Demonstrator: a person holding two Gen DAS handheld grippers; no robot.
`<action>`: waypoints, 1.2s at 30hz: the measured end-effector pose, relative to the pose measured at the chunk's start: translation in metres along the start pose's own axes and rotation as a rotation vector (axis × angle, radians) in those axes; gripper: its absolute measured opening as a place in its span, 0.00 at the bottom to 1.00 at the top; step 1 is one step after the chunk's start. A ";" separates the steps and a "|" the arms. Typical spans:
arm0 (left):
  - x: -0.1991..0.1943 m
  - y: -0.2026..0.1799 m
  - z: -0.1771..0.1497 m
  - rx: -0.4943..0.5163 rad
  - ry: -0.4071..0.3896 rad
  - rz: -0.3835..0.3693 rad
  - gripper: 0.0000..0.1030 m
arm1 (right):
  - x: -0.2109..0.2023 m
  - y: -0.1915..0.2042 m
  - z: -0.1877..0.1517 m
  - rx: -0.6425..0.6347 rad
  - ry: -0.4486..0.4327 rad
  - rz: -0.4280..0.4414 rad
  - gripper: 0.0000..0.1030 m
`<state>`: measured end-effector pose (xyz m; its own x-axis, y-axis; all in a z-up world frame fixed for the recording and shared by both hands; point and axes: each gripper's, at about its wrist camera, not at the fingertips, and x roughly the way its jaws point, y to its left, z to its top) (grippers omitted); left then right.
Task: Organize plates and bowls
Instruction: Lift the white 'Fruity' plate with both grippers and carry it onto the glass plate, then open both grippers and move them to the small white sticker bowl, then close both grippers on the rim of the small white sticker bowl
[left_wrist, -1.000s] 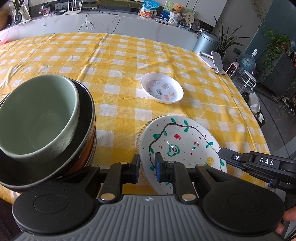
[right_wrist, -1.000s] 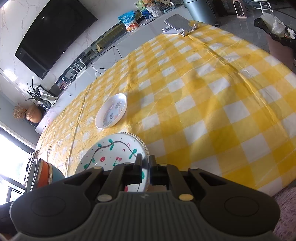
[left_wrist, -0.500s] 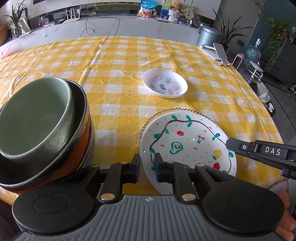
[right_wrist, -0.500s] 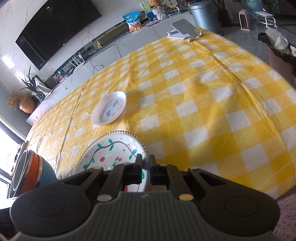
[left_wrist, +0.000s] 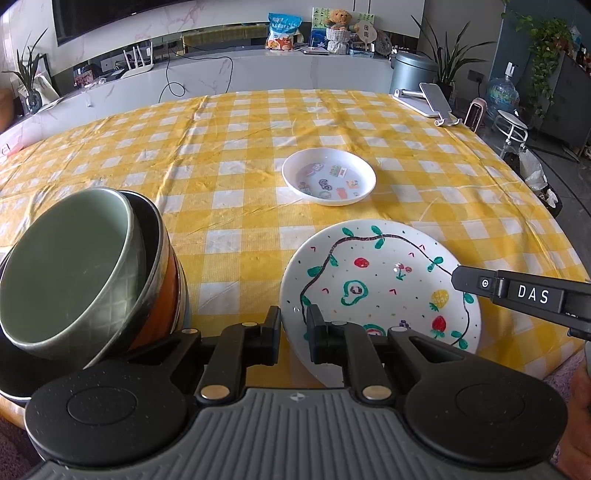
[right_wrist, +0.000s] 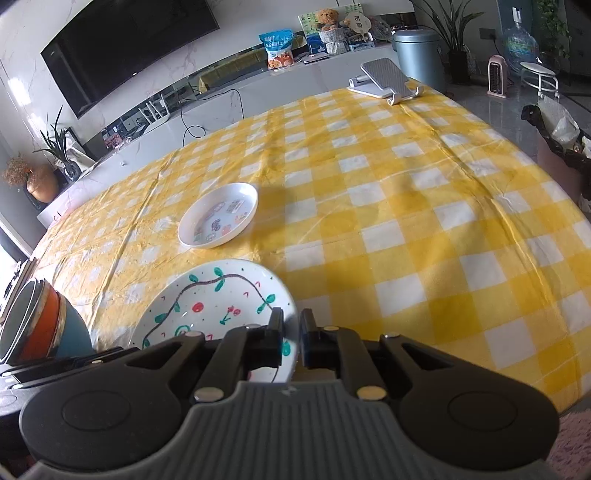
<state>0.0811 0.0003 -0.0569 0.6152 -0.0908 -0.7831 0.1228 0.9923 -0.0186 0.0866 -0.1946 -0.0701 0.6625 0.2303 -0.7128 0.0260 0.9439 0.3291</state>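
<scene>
A white plate painted with a vine and fruits (left_wrist: 380, 284) is held off the yellow checked tablecloth, tilted. My left gripper (left_wrist: 294, 325) is shut on its left rim. My right gripper (right_wrist: 291, 332) is shut on its right rim; the plate also shows in the right wrist view (right_wrist: 218, 306). A smaller white dish with stickers (left_wrist: 328, 181) lies on the cloth beyond it, also in the right wrist view (right_wrist: 218, 219). A green bowl (left_wrist: 70, 266) sits tilted in a stack of dark, orange and blue bowls (left_wrist: 166, 280) at the left.
A phone stand (left_wrist: 428, 99) stands at the table's far right corner (right_wrist: 384, 79). The yellow checked tablecloth (left_wrist: 240, 147) covers the table. The table's near edge runs close below the plate. A bin, plants and a stool stand on the floor to the right.
The painted plate has come up off the tablecloth, held by both grippers at its rims. Both cameras have risen and tilted, so more of the room shows.
</scene>
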 end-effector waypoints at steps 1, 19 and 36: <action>0.000 -0.001 0.000 0.008 0.000 0.003 0.15 | 0.000 0.000 0.000 -0.007 0.000 0.001 0.12; 0.001 0.000 0.037 -0.062 -0.056 -0.069 0.41 | -0.007 0.011 0.027 -0.050 -0.171 -0.049 0.57; 0.050 0.009 0.088 -0.175 -0.057 -0.019 0.39 | 0.060 0.013 0.074 -0.045 -0.100 0.018 0.40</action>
<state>0.1813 -0.0025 -0.0420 0.6579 -0.1096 -0.7451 0.0009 0.9895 -0.1448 0.1821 -0.1857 -0.0625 0.7343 0.2250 -0.6405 -0.0187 0.9498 0.3122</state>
